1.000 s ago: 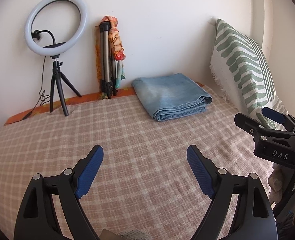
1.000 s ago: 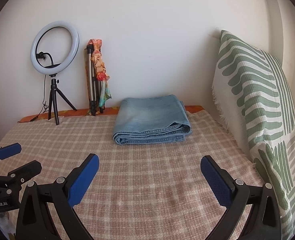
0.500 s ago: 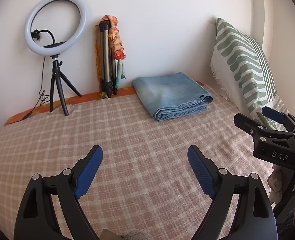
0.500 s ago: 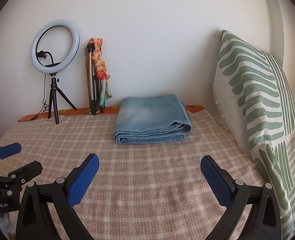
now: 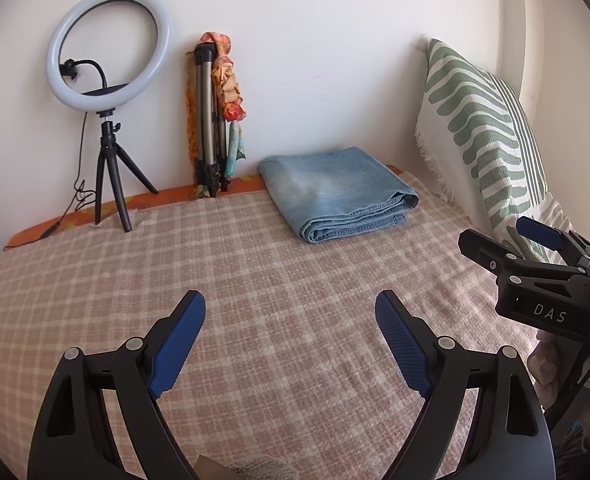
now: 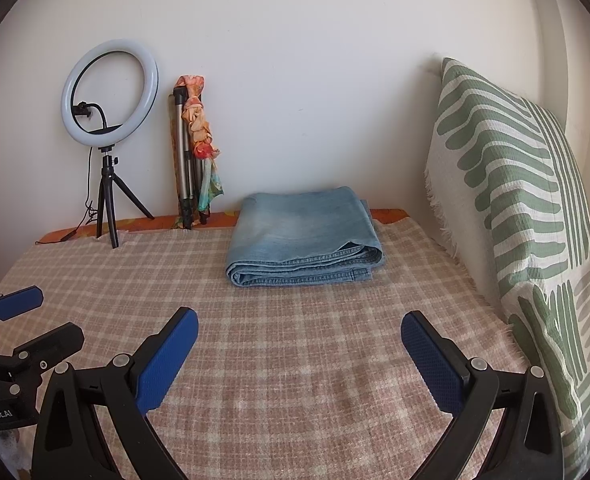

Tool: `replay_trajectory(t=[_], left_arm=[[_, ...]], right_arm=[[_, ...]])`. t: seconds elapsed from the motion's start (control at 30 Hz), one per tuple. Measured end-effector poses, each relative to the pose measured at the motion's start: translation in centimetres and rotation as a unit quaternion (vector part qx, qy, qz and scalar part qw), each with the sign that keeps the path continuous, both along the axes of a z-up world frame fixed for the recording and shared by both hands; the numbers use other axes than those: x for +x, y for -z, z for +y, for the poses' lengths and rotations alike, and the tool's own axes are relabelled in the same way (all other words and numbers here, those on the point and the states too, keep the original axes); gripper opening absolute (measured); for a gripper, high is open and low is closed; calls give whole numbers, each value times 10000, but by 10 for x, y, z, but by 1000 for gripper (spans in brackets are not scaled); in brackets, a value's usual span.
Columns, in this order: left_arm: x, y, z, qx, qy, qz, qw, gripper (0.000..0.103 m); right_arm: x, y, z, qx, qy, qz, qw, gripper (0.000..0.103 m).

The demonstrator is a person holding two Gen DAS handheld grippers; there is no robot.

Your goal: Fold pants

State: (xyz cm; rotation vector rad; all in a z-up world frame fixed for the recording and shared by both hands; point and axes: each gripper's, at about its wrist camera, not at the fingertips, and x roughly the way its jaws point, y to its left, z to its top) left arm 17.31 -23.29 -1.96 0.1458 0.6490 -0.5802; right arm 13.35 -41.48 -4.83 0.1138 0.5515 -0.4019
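The pants (image 6: 301, 242) lie folded in a neat stack at the bed's (image 6: 295, 360) far edge by the wall, unmoved over the last second, so your folding looks finished. Your left tool (image 5: 290, 320) and right tool (image 6: 299, 338) hover near the bed's near edge, jaws wide apart, empty, touching nothing.

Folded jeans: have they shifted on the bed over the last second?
No. The folded jeans lie in the same spot by the wall, same gap to the tripod and the striped pillow.
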Motion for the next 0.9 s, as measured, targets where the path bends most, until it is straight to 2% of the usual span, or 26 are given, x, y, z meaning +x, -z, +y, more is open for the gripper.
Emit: replay_trajectory(t=[0.47,0.9], left_arm=[[-1,1,-1,5,77,14,10000,87],[-3,2,1,41,1,-165,9999,87]], right_arm=[[-4,0,0,40,2,-1,10000,103],[-5,1,3,43,-4,37,10000,103]])
